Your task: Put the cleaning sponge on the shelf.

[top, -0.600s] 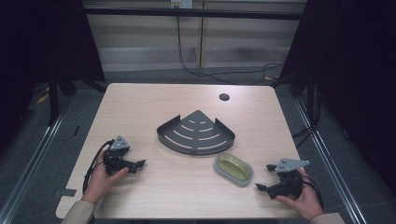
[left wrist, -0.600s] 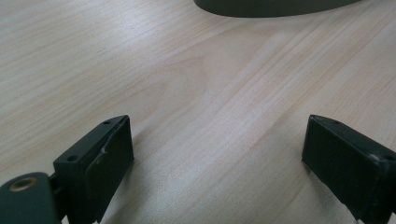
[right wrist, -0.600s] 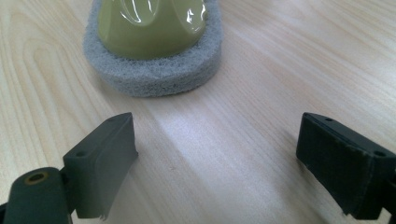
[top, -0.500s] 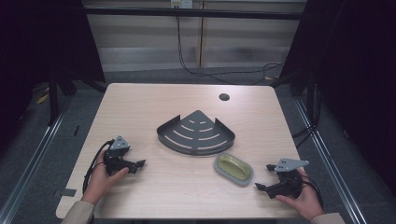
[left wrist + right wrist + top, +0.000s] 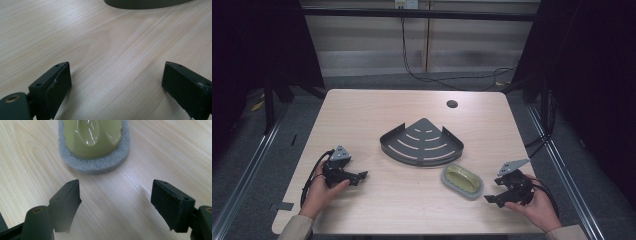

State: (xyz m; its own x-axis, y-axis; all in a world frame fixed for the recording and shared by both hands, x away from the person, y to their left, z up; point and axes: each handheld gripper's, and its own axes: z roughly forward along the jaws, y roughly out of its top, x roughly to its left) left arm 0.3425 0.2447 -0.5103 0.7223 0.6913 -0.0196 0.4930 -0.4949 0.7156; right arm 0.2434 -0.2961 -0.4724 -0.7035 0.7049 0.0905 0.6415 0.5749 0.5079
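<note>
Pale wood table (image 5: 377, 112), dark surround, cables on floor behind. Lower left of high view: left gripper (image 5: 360, 175) in hand, jaws spread wide, nothing between them. Lower right: right gripper (image 5: 491, 198) in hand, jaws likewise apart and empty. Just beside it, toward centre: yellow-green dish on grey sponge pad (image 5: 462, 180). Centre: dark fan-shaped corner shelf (image 5: 422, 141). Upper middle: small round hole (image 5: 452, 104).

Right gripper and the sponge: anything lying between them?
Nothing. In the right gripper view, bare table separates the open right gripper from the sponge.
</note>
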